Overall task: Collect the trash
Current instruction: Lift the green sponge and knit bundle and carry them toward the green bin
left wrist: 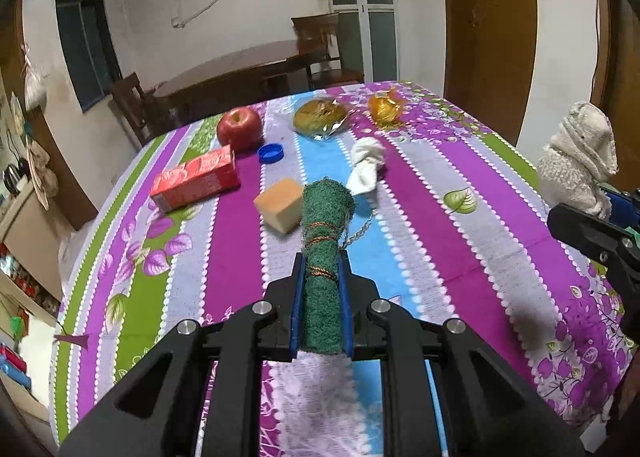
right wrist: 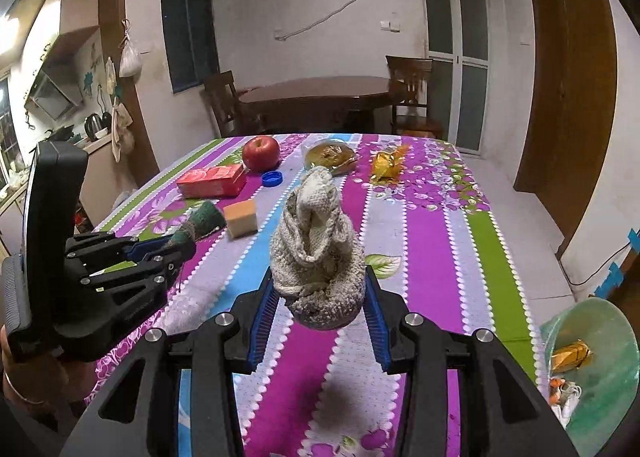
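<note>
Tablecloth (left wrist: pixel 500 225) striped; green rolled cloth (left wrist: pixel 324 257) string-bound.

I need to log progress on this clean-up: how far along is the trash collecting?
Done: a gold wrapper and small scraps already lie in the green plastic bin. In hand: the left gripper clamps a rolled green cloth; the right gripper holds a bundled beige knitted cloth. Left on the striped tablecloth: crumpled gold wrapper, blue bottle cap, white tissue wad, red carton.

The left gripper (left wrist: pixel 321 269) clamps a green rolled cloth (left wrist: pixel 325 241) above the striped tablecloth (left wrist: pixel 500 225), near a yellow sponge block (left wrist: pixel 281 204) and a white tissue wad (left wrist: pixel 366 165).
</note>
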Action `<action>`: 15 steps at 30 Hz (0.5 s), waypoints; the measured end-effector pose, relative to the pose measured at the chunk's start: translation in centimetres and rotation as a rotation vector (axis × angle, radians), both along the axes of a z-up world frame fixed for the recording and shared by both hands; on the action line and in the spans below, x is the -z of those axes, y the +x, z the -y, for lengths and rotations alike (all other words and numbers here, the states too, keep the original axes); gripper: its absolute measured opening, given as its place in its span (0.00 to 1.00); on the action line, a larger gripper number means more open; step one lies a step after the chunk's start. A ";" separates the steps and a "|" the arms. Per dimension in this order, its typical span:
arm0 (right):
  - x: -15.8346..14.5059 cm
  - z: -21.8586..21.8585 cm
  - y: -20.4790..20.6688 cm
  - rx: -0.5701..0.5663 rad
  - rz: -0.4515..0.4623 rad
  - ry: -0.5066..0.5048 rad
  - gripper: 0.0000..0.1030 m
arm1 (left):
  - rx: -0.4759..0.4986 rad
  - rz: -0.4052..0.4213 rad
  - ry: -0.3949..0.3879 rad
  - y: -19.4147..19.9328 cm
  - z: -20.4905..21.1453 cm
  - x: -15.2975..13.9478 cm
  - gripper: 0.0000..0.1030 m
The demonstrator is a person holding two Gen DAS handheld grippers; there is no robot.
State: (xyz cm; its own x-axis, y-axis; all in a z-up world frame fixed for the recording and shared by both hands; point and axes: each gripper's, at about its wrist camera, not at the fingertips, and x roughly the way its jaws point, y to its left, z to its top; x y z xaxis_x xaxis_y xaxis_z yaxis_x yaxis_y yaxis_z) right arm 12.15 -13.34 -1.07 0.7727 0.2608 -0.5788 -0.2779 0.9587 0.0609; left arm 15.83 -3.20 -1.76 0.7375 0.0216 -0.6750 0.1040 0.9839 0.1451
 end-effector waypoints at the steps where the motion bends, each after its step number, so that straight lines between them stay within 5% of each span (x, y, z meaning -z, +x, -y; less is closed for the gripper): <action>1: -0.1 0.3 -0.2 0.004 0.001 -0.005 0.41 | 0.004 0.003 0.006 0.0 0.5 -0.1 0.13; 15: -3.4 7.6 -2.5 0.132 0.071 -0.029 0.41 | 0.117 0.066 0.063 0.5 7.8 -2.4 0.13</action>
State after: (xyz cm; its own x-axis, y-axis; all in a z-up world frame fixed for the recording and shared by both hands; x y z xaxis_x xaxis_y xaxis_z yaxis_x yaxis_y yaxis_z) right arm 9.66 -20.94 2.35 0.8384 0.1382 -0.5272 -0.1521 0.9882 0.0172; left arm 16.36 -11.02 0.63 0.7804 -0.0263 -0.6247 0.2055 0.9544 0.2165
